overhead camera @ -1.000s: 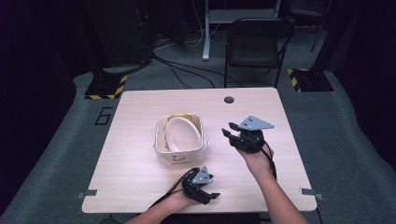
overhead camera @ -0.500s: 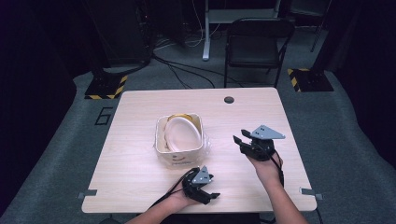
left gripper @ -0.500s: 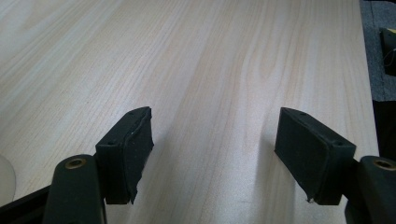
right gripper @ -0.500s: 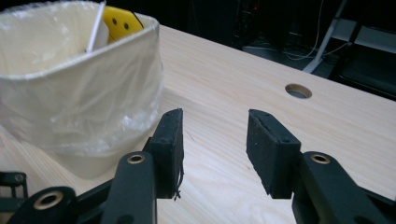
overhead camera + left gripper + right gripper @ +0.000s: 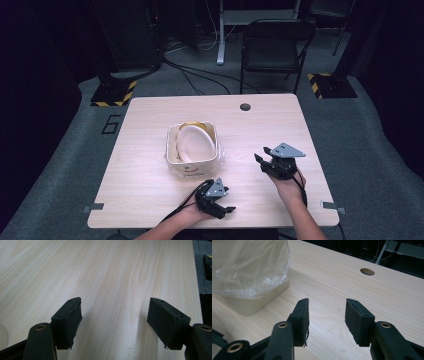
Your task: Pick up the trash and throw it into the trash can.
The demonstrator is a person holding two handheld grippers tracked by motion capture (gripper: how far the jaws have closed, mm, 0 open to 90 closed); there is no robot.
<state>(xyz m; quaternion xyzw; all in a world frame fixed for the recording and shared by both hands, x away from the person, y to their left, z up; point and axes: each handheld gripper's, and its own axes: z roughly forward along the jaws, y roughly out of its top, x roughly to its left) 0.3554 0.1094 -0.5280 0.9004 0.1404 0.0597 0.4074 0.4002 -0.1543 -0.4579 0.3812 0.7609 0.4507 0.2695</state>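
Bin with plastic liner and plates inside, just up-left of left tongs, left of right tongs. Both tongs empty over surface; right just widening, left parted.

Bin mid-table; left tongs, right tongs apart.
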